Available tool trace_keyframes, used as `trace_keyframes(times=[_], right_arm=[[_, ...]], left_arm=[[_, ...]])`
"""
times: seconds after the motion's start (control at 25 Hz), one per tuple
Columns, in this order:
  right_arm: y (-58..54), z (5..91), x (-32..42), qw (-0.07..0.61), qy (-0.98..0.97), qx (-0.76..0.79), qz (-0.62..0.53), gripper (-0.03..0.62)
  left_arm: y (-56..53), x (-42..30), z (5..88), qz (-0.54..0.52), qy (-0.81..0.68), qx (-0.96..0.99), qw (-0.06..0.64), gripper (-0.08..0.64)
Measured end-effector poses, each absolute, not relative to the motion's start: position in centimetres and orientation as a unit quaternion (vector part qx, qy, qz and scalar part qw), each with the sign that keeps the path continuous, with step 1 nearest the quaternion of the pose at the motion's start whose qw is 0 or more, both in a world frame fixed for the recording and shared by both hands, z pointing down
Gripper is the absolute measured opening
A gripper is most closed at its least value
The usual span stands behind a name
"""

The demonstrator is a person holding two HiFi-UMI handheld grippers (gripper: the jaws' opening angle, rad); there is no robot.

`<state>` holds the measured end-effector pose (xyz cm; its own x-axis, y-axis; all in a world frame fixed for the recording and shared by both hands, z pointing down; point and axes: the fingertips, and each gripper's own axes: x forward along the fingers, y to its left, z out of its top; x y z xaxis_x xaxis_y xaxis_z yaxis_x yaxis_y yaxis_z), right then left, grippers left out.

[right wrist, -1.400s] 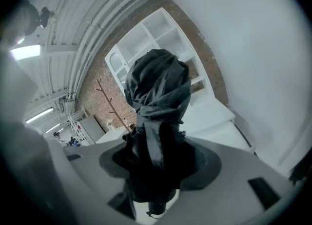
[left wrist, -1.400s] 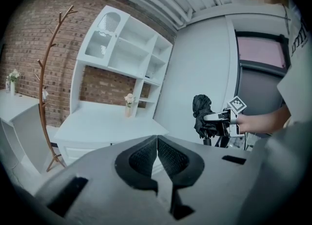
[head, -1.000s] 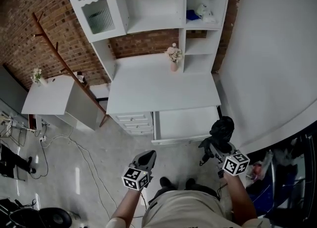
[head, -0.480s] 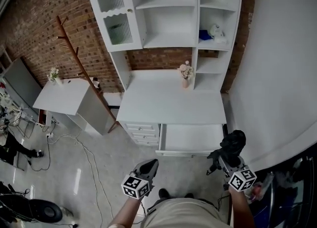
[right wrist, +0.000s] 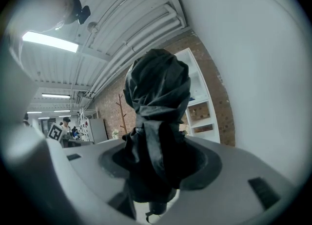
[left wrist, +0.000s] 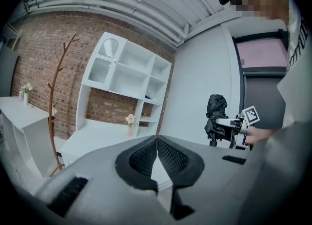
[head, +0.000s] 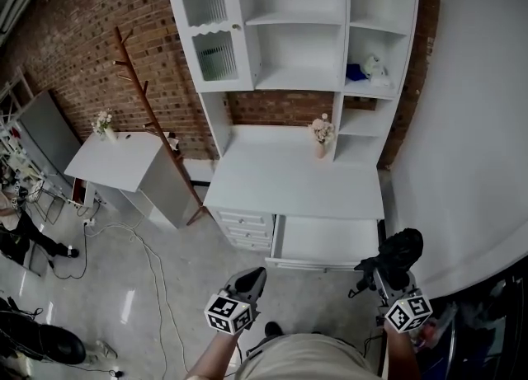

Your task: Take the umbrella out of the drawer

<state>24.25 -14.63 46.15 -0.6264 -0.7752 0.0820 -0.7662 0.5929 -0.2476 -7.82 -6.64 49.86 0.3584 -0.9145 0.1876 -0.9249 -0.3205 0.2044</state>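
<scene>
Umbrella (right wrist: 156, 121): folded, black, clamped between jaws of right gripper (head: 388, 269), out of drawer, held in air. Left gripper (head: 247, 281) jaws pressed together, empty. Risk imo: grip looks mostly on loose fabric, so it could slide out. Drawer (head: 330, 240) beyond hangs open, easy to bump.

Head view: the folded black umbrella (head: 398, 253) covers the jaw tips of the right tongs (head: 386, 273), so contact cannot be read there. Right gripper view: the fabric drapes over both pads, and the handle end below is dark and cannot be made out.

The back part of the drawer (head: 326, 264) is tucked under the surface (head: 289, 180) and unseen. The blue item (head: 355, 72) and white item (head: 375, 65) on the shelf are too small to identify. Both forearms are cut off at the bottom edge.
</scene>
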Motion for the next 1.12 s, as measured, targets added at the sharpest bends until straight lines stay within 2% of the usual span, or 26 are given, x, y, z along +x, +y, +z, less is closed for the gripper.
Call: trace_keyframes(times=[0.2,1.12], right_arm=[[-14.6,45.9,24.3,0.014,0.891,-0.438,-0.118,0.244],[-15.6,44.8,22.2,0.019,0.897,-0.427,-0.114,0.244]], left_arm=[[-7.0,-8.1,49.1,0.028,-0.57,0.812,0.122,0.025],[-7.9,-10.4,48.4,0.024,-0.581,0.804,0.12,0.025]])
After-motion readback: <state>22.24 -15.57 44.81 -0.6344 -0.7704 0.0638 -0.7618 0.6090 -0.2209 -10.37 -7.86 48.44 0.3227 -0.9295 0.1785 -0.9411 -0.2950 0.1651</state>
